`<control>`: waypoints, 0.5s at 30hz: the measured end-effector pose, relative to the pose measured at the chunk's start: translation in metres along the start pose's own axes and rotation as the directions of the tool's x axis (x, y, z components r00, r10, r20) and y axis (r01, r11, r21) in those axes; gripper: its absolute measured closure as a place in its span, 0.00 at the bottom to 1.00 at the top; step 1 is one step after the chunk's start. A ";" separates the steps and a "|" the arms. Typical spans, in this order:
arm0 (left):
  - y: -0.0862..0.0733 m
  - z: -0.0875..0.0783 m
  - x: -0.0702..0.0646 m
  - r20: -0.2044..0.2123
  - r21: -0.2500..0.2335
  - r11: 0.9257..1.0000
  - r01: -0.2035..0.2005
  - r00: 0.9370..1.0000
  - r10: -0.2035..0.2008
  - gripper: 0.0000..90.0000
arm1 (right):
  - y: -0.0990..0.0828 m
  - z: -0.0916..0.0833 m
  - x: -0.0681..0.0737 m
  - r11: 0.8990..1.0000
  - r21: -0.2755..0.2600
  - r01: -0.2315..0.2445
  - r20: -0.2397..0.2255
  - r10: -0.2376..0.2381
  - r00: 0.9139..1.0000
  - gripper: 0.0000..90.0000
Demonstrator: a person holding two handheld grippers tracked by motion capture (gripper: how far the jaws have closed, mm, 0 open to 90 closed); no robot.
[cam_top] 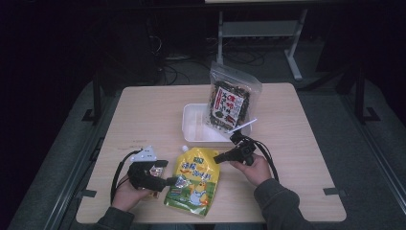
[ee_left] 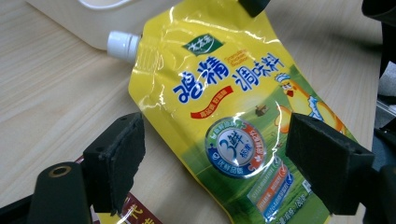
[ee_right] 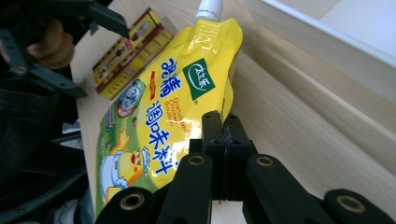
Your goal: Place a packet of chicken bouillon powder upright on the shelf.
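Right gripper [ee_right: 223, 126] pinches the yellow pouch's [ee_right: 159, 107] near edge.

- In the high view, the left claw [cam_top: 167, 181] is covering part of a small box [cam_top: 155, 171] near the surface's [cam_top: 143, 115] front left corner; the box's print is reading too small to tell.
- In the left gripper view, the yellow pouch [ee_left: 233, 116] is running off the bottom edge, and the white tray [ee_left: 84, 18] is being cut by the top edge.
- In the right gripper view, the right claw [ee_right: 223, 140], pressed shut, is hiding the pouch's edge, so whether it is pinching it is staying unclear.
- The seaweed bag [cam_top: 230, 103] is blocking the tray's far right corner; its lettering is blurring.
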State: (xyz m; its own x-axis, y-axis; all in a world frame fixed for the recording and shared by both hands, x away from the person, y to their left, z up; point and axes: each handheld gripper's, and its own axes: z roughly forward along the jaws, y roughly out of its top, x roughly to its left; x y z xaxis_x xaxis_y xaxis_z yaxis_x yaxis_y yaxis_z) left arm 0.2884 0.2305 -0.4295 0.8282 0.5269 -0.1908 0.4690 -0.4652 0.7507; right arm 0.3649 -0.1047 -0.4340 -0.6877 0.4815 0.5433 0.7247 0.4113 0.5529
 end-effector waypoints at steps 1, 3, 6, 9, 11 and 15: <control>0.000 0.000 0.000 0.000 0.000 1.000 0.002 1.000 -0.002 0.21 | 0.000 -0.004 0.003 1.000 -0.017 0.004 -0.010 -0.004 1.000 1.00; 0.000 0.000 0.000 0.002 -0.001 1.000 0.006 1.000 -0.006 0.20 | 0.000 -0.006 0.003 1.000 -0.024 0.013 -0.012 -0.013 1.000 1.00; 0.000 0.000 0.001 0.004 -0.001 1.000 0.009 1.000 -0.009 0.20 | 0.002 -0.011 0.007 0.999 -0.034 0.020 -0.017 -0.021 1.000 1.00; -0.001 0.001 0.002 0.010 -0.003 1.000 0.017 1.000 -0.017 0.19 | 0.006 -0.019 0.014 0.998 -0.056 0.037 -0.024 -0.038 0.999 1.00; 0.000 0.001 0.002 0.015 -0.005 1.000 0.018 1.000 -0.018 0.19 | 0.008 -0.021 0.016 0.997 -0.060 0.048 -0.025 -0.049 0.998 1.00; 0.000 0.003 0.002 0.030 -0.002 1.000 0.024 0.999 -0.024 0.19 | 0.011 -0.028 0.023 0.995 -0.077 0.067 -0.033 -0.070 0.997 1.00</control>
State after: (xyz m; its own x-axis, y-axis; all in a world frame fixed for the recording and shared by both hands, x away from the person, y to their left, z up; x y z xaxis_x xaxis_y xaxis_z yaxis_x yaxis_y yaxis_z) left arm 0.2912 0.2296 -0.4322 0.8256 0.5162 -0.2279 0.4882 -0.4510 0.7471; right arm 0.3559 -0.1105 -0.3981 -0.7376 0.4259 0.5240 0.6716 0.3818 0.6350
